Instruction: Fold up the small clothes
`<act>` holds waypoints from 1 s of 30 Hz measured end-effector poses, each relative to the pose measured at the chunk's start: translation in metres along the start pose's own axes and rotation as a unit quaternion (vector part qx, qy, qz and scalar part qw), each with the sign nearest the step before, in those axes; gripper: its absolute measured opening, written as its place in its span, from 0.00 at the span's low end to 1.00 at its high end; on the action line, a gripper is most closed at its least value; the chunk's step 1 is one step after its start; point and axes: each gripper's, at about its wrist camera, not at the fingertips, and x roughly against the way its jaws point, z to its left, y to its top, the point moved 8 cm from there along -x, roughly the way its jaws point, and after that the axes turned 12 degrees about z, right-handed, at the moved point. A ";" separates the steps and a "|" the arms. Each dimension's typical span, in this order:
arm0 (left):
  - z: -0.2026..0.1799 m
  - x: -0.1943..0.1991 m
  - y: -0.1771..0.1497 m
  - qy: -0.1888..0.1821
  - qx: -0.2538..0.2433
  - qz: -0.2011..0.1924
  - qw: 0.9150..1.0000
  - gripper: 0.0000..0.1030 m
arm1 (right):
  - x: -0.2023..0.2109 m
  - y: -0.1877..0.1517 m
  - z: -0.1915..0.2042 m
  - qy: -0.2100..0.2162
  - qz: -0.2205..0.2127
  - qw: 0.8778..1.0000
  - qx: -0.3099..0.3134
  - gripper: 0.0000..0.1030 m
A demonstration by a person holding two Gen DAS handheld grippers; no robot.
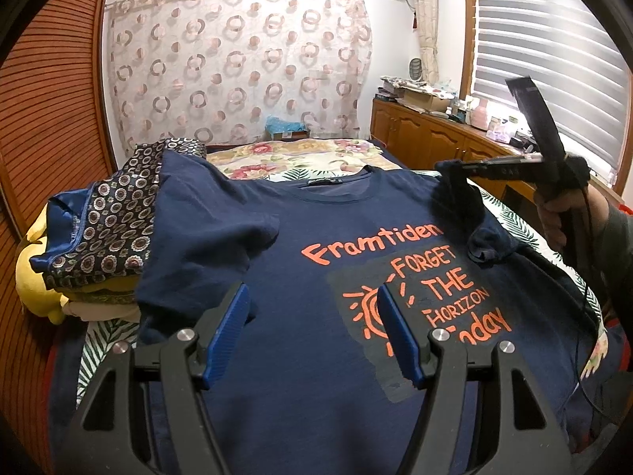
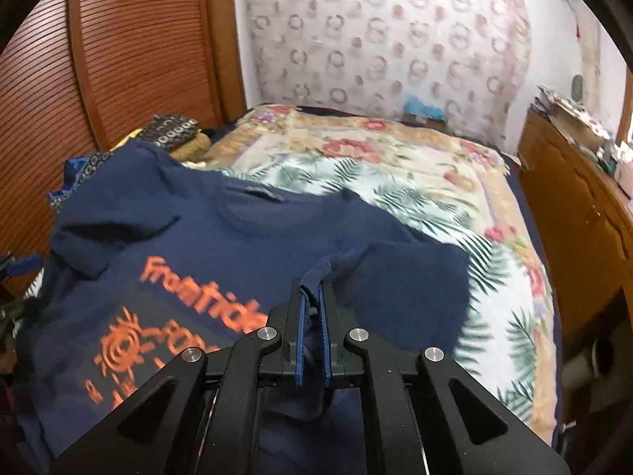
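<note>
Clearly the navy T-shirt lies face up on the bed, its orange print readable, so that both sleeves can be turned in over the chest. It is spread directly below and ahead of the left gripper, whose jaws stand well apart with only the print under them and nothing between the blue pads; this hand seems to wait over the middle, perhaps ready to press the cloth down.

The right gripper has its jaws shut tight on the hem of the right sleeve, and a small bunch of fabric sticks out just past the tips. The sleeve hangs raised from the jaws instead of lying flat, which I judge to be the start of folding it inward, over the lettering. The person's hand holds this tool from the right side of the shirt.

To the left of the left jaws, a pile of folded clothes sits touching the other sleeve, probably the finished pieces.
</note>
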 end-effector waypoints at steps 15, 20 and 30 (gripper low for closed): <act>0.007 0.003 0.000 -0.001 0.009 0.000 1.000 0.65 | 0.007 -0.039 -0.007 -0.016 0.021 1.000 -0.007 0.42; 0.004 0.002 0.000 -0.002 0.007 0.002 1.000 0.65 | 0.005 -0.073 0.007 0.000 0.041 0.999 0.011 0.42; 0.004 -0.001 -0.002 0.000 0.011 0.004 1.000 0.65 | -0.011 -0.103 0.039 -0.025 0.073 0.995 0.069 0.35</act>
